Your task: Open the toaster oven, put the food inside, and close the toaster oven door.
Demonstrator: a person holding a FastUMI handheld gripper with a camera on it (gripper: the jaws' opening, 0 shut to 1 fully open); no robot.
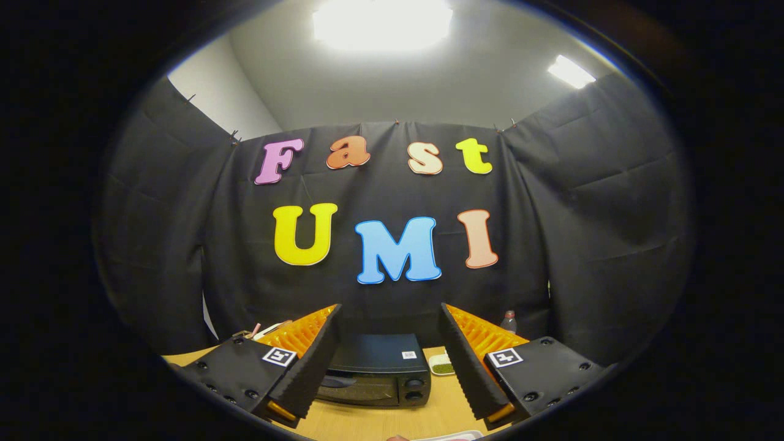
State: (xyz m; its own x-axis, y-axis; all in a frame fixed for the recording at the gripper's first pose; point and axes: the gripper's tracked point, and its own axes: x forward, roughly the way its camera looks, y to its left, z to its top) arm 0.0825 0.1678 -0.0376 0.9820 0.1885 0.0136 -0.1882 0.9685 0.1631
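So, my tool (390, 361) is spread wide, nothing between the fingers, hanging above the worktop (441, 410) and pitched up so I mostly see the booth wall

Toaster oven (380, 370) sits on the worktop dead ahead at 12 o'clock, beyond the fingertips and well apart from them. Door looks closed, two knobs (414, 388) on its right side. Left finger (306, 367) overlaps the oven's left end, so I can't tell where the handle ends or what shape it is

Small dish with something green (441, 365), probably the food, just beside the oven at its 3 o'clock, partly behind the right finger (474, 367). Bottle (508, 320) further back at 2 o'clock near the wall

Risks as I judge them:
- approaching at this pitch, the fingers could land on the oven's top instead of the handle
- pulling the door without a square grip could drag the whole oven toward me, it looks light
- door swinging down needs room in front; something pale (453, 436) lies at the near edge at 6 o'clock, can't tell what, may be in the way
- dish sits close to the oven, so a wide tool could clip the oven wall while picking it up
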